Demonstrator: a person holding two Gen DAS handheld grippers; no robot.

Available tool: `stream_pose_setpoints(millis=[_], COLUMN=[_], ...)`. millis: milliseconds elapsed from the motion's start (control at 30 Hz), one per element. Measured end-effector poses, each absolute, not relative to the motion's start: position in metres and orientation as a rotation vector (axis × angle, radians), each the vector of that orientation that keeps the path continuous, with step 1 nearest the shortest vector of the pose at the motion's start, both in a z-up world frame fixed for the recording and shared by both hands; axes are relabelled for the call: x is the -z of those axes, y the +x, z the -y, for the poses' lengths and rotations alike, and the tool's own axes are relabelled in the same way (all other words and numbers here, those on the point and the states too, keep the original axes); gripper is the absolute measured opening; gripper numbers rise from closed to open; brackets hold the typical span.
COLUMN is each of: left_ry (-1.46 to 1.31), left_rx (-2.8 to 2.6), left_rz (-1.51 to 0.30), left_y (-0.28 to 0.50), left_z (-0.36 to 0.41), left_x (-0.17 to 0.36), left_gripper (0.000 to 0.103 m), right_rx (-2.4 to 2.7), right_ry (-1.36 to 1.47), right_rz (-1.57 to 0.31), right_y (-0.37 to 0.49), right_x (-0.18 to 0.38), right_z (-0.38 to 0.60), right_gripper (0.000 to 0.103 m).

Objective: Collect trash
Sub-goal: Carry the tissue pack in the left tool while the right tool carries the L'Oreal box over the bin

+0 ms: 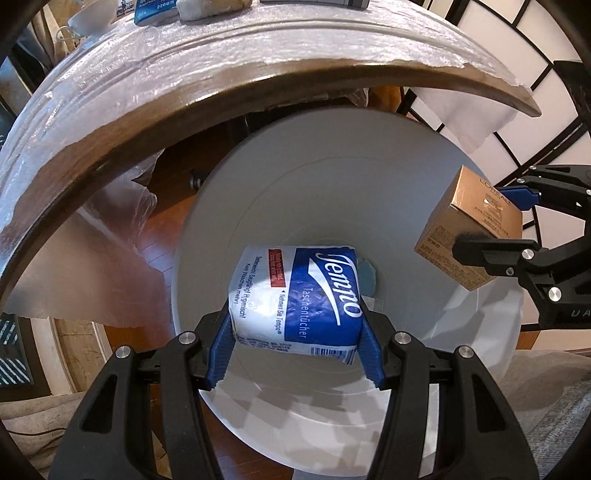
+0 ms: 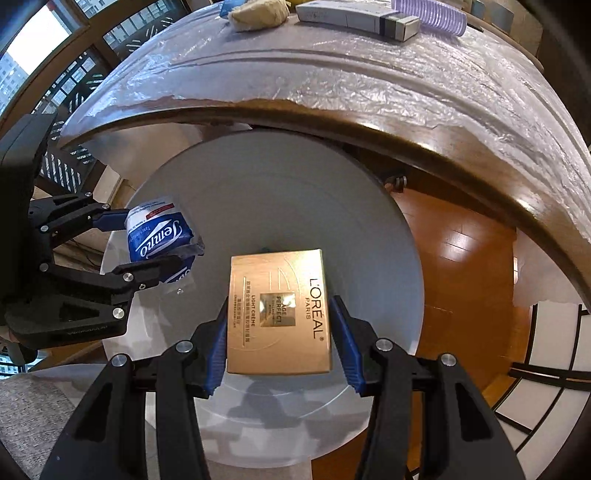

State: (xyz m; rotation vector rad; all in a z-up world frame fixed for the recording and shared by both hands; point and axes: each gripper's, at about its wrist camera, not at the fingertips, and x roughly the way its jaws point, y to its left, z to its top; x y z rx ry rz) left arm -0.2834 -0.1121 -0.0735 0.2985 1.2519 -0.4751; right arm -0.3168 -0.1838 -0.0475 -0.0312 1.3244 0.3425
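My left gripper [image 1: 295,332] is shut on a blue and white Tempo tissue pack [image 1: 295,295], held over the mouth of a white round bin [image 1: 332,177]. The same pack [image 2: 159,232] shows at the left of the right wrist view, with the left gripper [image 2: 147,243] around it. My right gripper [image 2: 279,332] is shut on a gold L'Oreal box [image 2: 279,310], also above the bin [image 2: 277,184]. In the left wrist view that box [image 1: 469,236] hangs at the right edge of the bin in the right gripper [image 1: 495,221]. Something bluish lies at the bin's bottom, mostly hidden.
A wooden table edge [image 1: 147,114] wrapped in clear plastic film curves just beyond the bin. On the table lie a beige lump [image 2: 258,14], a long carton [image 2: 358,18], a purple roller [image 2: 428,18] and a white cup [image 1: 92,16]. Polished wood floor [image 2: 454,258] lies to the right.
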Motion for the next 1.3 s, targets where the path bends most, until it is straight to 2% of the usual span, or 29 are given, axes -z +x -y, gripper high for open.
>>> stream_pose_setpoints(millis=[1300], left_ry=[0.348], left_rx=[0.502], left_rz=[-1.272], left_y=[-0.275], left_z=[0.115], left_x=[0.076], left_gripper=[0.057], right_rx=[-0.322], right_ry=[-0.035], right_rz=[-1.374], right_y=[-0.314], right_x=[0.071], right_z=[0.171], right_gripper=[0.050])
